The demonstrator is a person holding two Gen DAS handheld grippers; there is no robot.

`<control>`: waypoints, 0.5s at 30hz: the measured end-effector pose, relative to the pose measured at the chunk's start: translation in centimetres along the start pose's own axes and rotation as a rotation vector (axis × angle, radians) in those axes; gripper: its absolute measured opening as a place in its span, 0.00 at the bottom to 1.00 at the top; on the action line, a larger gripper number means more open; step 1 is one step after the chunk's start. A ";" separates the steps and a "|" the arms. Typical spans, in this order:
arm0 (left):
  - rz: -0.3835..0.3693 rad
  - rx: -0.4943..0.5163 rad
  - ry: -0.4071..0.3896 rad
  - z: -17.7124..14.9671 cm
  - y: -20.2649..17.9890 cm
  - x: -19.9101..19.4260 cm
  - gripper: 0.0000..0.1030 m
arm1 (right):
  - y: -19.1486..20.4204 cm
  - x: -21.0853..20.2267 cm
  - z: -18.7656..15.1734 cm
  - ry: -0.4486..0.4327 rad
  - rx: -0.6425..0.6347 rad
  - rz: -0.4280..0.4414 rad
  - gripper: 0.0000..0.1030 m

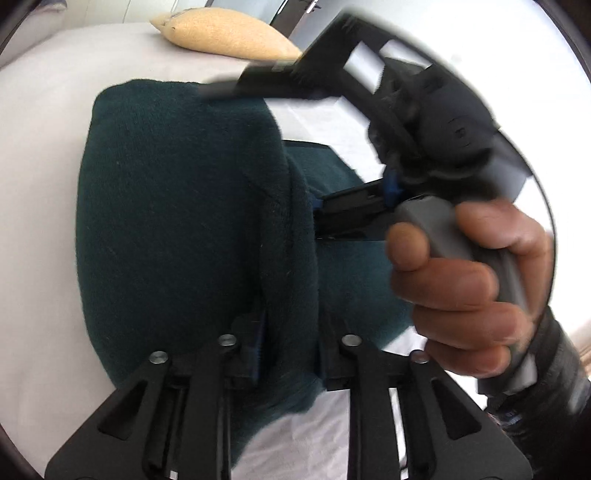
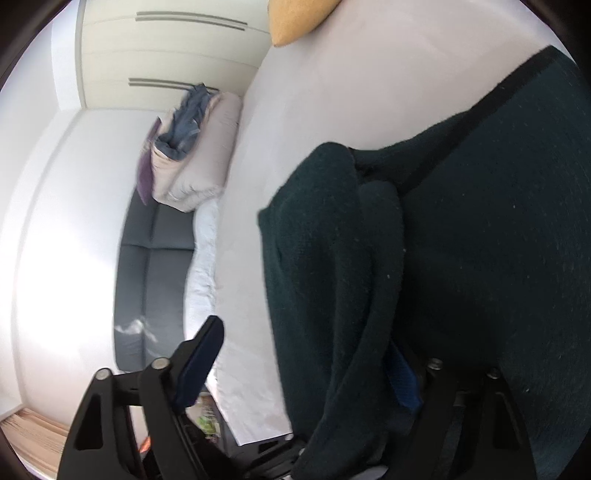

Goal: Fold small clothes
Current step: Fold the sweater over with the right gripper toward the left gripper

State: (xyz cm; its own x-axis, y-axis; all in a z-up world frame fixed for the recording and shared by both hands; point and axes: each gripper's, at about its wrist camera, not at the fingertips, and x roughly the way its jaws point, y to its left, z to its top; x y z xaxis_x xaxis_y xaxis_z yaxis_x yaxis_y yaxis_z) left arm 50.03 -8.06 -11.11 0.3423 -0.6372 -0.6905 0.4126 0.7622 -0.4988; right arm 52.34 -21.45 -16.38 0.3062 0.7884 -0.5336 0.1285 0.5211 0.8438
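Observation:
A dark green fleece garment [image 1: 177, 206] lies on the white bed [image 1: 40, 155], one side turned over into a thick fold. My left gripper [image 1: 290, 350] sits at the near edge, and the fold's ridge fills the narrow gap between its fingers. A hand holds my right gripper [image 1: 269, 147] on the right: one finger hangs above the cloth and the other reaches under the fold. In the right wrist view the garment [image 2: 480, 258] drapes over the right finger [image 2: 404, 384]. The left finger [image 2: 201, 362] stands free and far from it, so the right gripper [image 2: 303, 365] is open.
A yellow pillow [image 1: 221, 35] lies at the head of the bed. Off the bed's side are a pile of folded pale bedding with blue cloth on top [image 2: 192, 147], a grey padded surface [image 2: 155, 277] and white wardrobe doors [image 2: 166, 55].

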 end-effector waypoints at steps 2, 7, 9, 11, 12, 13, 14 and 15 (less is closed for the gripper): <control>-0.038 -0.011 -0.003 -0.5 0.3 -0.7 0.48 | -0.3 0.2 -0.2 0.014 -0.014 -0.033 0.66; -0.125 0.002 -0.047 -1.4 0.5 -3.3 0.70 | -0.6 -0.1 -0.4 0.011 -0.027 -0.072 0.55; -0.120 -0.004 -0.059 -1.3 1.5 -3.3 0.77 | 0.1 0.7 -0.8 0.037 -0.083 -0.164 0.39; -0.112 -0.049 -0.026 -1.0 3.4 -2.1 0.77 | 0.8 2.0 -0.9 0.065 -0.116 -0.215 0.28; -0.137 -0.089 -0.018 -1.0 4.3 -1.8 0.77 | 1.2 2.5 -1.0 0.071 -0.128 -0.230 0.26; -0.156 -0.118 -0.032 -1.2 4.9 -2.0 0.77 | 1.3 2.7 -1.0 0.071 -0.128 -0.227 0.26; -0.165 -0.123 -0.042 -1.2 5.0 -2.1 0.77 | 1.4 2.8 -1.0 0.069 -0.123 -0.218 0.26; -0.149 -0.103 -0.042 -1.8 4.9 -2.6 0.77 | 1.4 2.8 -0.8 0.067 -0.118 -0.201 0.26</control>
State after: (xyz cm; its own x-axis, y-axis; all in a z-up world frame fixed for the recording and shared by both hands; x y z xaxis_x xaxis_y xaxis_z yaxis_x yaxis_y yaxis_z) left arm 49.66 -2.45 -12.64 0.3193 -0.7466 -0.5836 0.3737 0.6652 -0.6464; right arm 52.60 -18.20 -16.76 0.2221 0.6825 -0.6963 0.0685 0.7015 0.7094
